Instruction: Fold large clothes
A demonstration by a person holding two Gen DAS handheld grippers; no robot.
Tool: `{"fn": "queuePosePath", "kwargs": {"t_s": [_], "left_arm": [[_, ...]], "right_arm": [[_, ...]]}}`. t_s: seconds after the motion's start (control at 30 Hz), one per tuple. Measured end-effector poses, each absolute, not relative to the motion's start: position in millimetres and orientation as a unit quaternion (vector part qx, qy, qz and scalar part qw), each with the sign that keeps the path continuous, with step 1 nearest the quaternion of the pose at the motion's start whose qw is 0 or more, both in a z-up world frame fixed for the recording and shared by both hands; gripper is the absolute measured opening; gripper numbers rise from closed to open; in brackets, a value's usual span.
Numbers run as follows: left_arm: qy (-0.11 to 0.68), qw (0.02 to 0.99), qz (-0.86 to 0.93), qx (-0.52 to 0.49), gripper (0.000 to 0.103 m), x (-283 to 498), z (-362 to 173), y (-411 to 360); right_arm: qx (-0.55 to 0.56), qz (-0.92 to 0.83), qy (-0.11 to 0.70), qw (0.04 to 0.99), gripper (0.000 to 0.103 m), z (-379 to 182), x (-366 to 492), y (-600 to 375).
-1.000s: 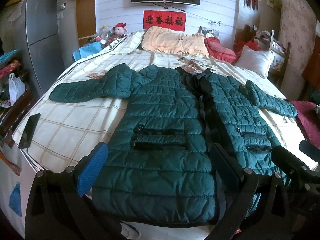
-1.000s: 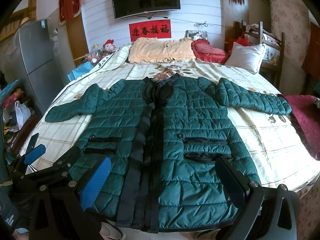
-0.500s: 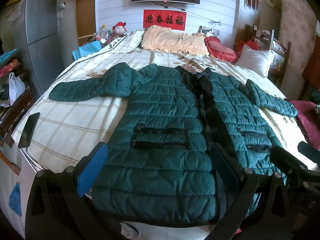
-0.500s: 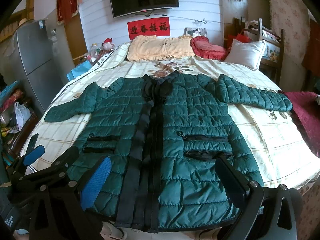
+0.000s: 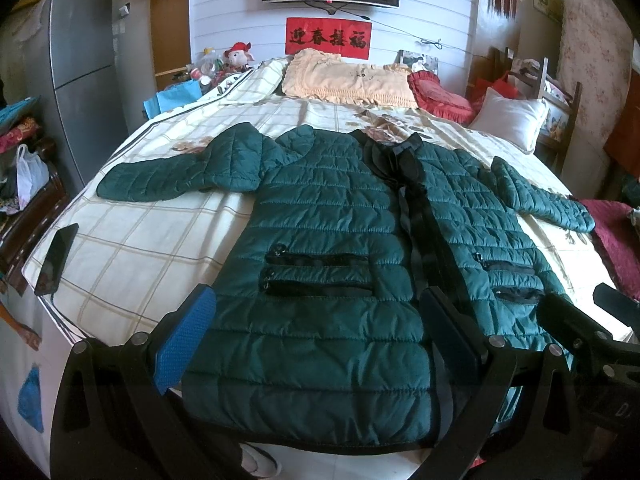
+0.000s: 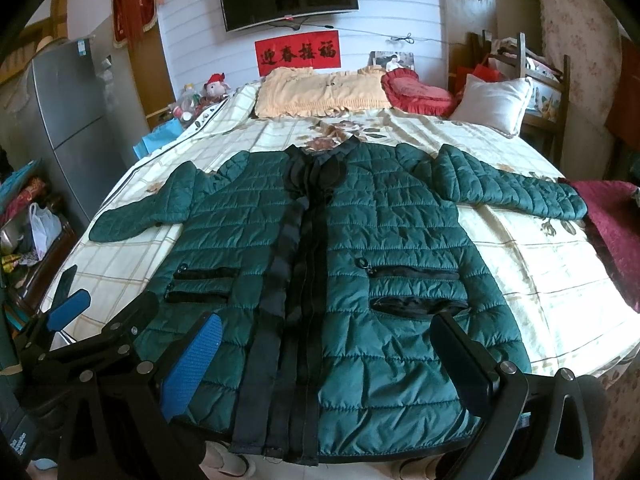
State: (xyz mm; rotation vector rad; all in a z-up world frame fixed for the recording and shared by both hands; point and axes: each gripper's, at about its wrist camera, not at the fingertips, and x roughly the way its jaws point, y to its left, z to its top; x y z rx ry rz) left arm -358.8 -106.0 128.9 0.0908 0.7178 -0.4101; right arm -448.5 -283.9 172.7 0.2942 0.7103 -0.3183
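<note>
A dark green quilted jacket with black trim lies flat, front up, on the bed. Both sleeves are spread out to the sides and its hem reaches the near edge. My left gripper hovers open over the jacket's lower left part, nothing between its fingers. Above the lower hem my right gripper also stands open and empty. In the right wrist view the left gripper shows at the lower left; in the left wrist view the right gripper shows at the lower right.
A black phone lies at the bed's left edge. Pillows and a red cushion sit at the headboard, a white pillow at the right. A grey fridge stands left; a wooden chair stands right.
Both views have shifted slightly, the right one tilting so the jacket sits a bit higher and closer. The jacket has not moved and both grippers stay open.
</note>
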Motion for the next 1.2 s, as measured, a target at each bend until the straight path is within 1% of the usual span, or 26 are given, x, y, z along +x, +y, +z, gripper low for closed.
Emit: {"fn": "queuePosePath", "kwargs": {"t_s": [0.33,0.97,1.2], "left_arm": [[0.349,0.915,-0.199,0.045,0.102,-358.9,128.8,-106.3],[0.352,0.914,-0.198,0.046,0.102,-360.9,125.5,-105.3],[0.352,0.914,-0.198,0.047,0.102,-362.0,124.7,-104.3]], "right_arm": [[0.162,-0.145,0.347,0.912,0.103,170.3,-445.7,-283.4],[0.148,-0.148,0.367,0.906,0.103,161.4,-440.4,-283.9],[0.151,-0.145,0.358,0.910,0.103,161.0,-439.6,-283.3]]}}
